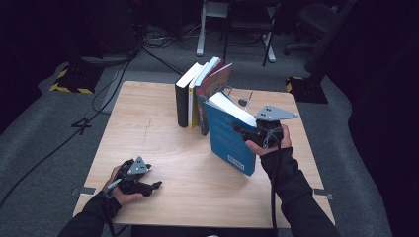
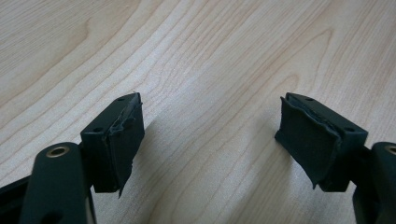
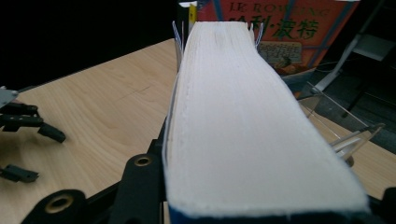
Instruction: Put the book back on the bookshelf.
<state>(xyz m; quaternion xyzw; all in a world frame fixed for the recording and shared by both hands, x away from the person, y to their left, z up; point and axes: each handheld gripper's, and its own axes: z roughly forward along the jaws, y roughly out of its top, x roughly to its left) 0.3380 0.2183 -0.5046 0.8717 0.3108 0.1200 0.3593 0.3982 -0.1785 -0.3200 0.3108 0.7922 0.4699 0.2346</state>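
Right gripper view, orange book point(image 3: 280, 28) title, high view, blue book point(image 1: 228, 136) cover

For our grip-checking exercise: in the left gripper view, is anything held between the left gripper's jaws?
No. The left gripper has its jaws spread apart with just bare wooden table between them.

A light wooden table point(image 1: 163, 148) bears a row of upright books point(image 1: 197, 94) near its far edge

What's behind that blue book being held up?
Behind the blue book in the right gripper, a row of books leans on the table. Its cover hides the row's lower right part.
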